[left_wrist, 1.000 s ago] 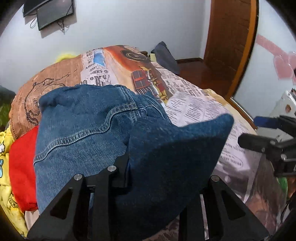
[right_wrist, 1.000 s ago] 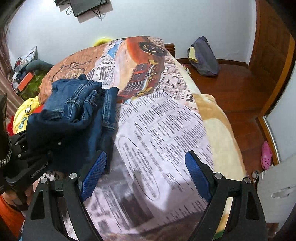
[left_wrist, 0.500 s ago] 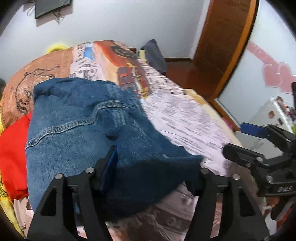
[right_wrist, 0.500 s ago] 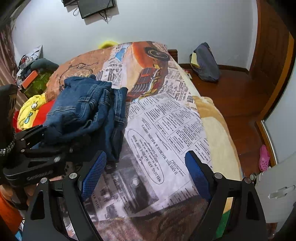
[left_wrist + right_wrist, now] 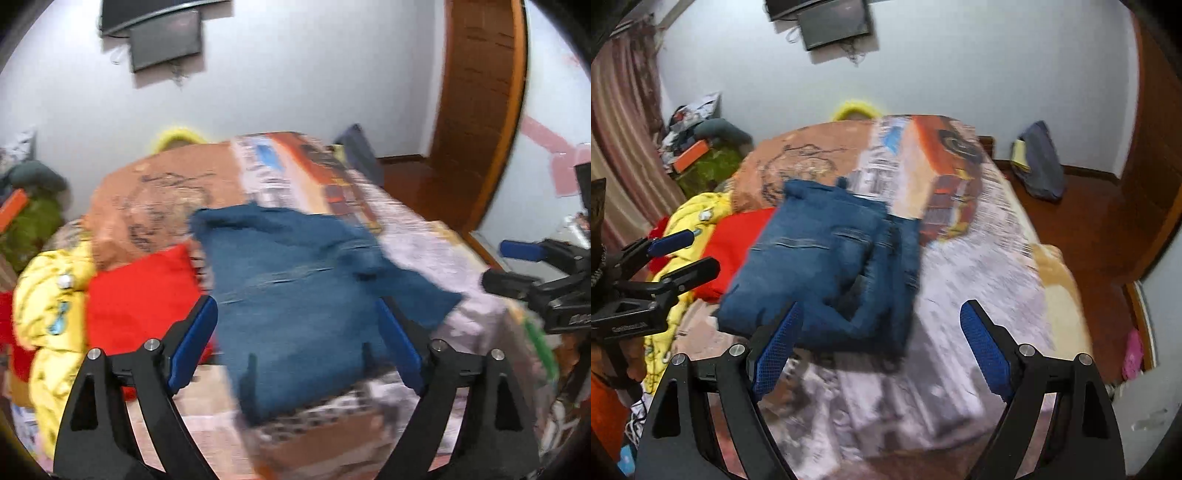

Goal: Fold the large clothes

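jeans: folded denim bundle (image 5: 827, 266) lies on the bed (image 5: 979, 295), left of its middle, one edge against a red garment (image 5: 738, 240).
fold state: looks like a compact rectangle; a flap at the near right corner sticks out loose (judged from the left wrist view, which is blurred).
left hand-held gripper: (image 5: 295, 339) jaws have just been opening and stand wide apart, clear of the cloth, nothing between the pads.
right hand-held gripper: (image 5: 882, 347) jaws spread wide, empty, above the bundle's near edge.
step in hand: release and back off, I judge.
how to do it well: lift straight away so no pad drags denim; then tuck the loose flap flat.
surroundings: yellow garment (image 5: 690, 214) beyond the red one.
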Demonstrator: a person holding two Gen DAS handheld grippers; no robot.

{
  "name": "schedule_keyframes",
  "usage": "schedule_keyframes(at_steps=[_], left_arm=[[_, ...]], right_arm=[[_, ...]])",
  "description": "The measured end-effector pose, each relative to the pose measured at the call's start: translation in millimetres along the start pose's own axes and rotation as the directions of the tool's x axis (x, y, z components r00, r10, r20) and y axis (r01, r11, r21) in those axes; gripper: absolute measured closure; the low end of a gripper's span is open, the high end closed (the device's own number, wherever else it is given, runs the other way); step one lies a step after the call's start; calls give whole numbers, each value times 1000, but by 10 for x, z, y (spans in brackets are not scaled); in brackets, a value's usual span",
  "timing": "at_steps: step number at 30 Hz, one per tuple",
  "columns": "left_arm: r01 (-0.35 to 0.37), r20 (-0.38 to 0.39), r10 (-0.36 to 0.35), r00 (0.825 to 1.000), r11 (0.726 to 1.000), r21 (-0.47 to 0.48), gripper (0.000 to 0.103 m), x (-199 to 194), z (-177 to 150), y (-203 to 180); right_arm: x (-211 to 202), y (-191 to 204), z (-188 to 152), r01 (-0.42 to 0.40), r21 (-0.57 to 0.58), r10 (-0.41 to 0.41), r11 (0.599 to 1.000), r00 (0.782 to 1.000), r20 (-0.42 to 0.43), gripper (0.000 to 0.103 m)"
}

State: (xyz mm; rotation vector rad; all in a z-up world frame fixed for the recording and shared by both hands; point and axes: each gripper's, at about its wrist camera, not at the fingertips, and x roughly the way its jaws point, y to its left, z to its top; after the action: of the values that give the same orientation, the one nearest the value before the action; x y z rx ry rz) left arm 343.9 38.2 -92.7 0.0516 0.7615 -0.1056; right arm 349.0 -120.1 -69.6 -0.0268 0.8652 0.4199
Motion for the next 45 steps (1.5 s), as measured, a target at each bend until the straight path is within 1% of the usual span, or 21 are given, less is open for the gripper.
schedule_keyframes(at_steps=[1, 2, 5, 8, 10, 12, 14, 16, 20, 23, 24, 26, 28, 30, 31, 34, 38, 41, 45], left_arm=[[-28, -14, 28, 999, 1000, -10, 15, 40, -29, 100], [-42, -30, 42, 999, 999, -25, 15, 82, -64, 182], [-44, -79, 38, 996, 997, -70, 15, 222, -176, 371], [-43, -139, 29, 990, 995, -94, 15, 426, -325, 459], [-37, -173, 22, 985, 995, -88, 15, 528, -428, 467], [-25, -210, 10, 978, 997, -71, 15, 622, -551, 441], [-31, -202, 20, 979, 998, -53, 15, 657, -657, 388], [-29, -184, 20, 983, 998, -48, 14, 650, -716, 357], [-21, -179, 6, 984, 997, -81, 12, 631, -814, 368], [-7, -182, -13, 983, 994, -111, 12, 586, -855, 421], [-4, -186, -18, 982, 993, -119, 12, 555, -869, 439], [3, -190, -25, 981, 994, -113, 12, 507, -855, 461], [-10, -194, -4, 981, 997, -70, 12, 431, -830, 449], [-74, -169, 69, 983, 997, -21, 12, 333, -784, 451], [-93, -156, 90, 984, 996, -7, 12, 292, -755, 464], [-121, -124, 119, 985, 993, -7, 12, 210, -629, 564], [-140, -88, 136, 987, 989, -44, 12, 183, -447, 719], [-128, -76, 121, 990, 988, -83, 12, 247, -293, 826], [-59, -87, 47, 995, 988, -141, 11, 432, -136, 923]], right_arm=[[44, 55, 16, -15, -4, 15, 1000, 1000, -4, 18], [130, 121, 43, -33, -13, 33, 999, 999, -14, 18], [366, 244, 68, -53, -32, 52, 998, 997, -52, 18], [632, 287, 44, -48, -43, 43, 998, 993, -110, 18], [801, 243, -10, -26, -46, 18, 999, 989, -150, 18], [873, 157, -63, 0, -47, -8, 999, 985, -171, 18], [888, 31, -110, 31, -45, -38, 999, 983, -178, 18], [869, -106, -166, 19, -35, -25, 999, 982, -185, 18], [820, -277, -290, -1, 18, 5, 1000, 980, -198, 18], [764, -326, -342, 12, 44, -3, 999, 980, -199, 18], [724, -349, -366, 34, 45, -24, 998, 980, -200, 18], [660, -402, -368, 72, 47, -61, 996, 978, -201, 18], [598, -460, -353, 92, 54, -79, 994, 975, -207, 18], [494, -486, -325, 90, 56, -78, 994, 979, -189, 18], [447, -488, -305, 89, 55, -78, 995, 981, -176, 18], [349, -466, -223, 77, 48, -70, 996, 988, -140, 17], [264, -346, -54, 35, 33, -32, 999, 996, -81, 16], [289, -223, 84, -2, 11, 2, 1000, 999, -54, 16], [471, -115, 230, -58, -5, 57, 998, 997, -60, 16]])
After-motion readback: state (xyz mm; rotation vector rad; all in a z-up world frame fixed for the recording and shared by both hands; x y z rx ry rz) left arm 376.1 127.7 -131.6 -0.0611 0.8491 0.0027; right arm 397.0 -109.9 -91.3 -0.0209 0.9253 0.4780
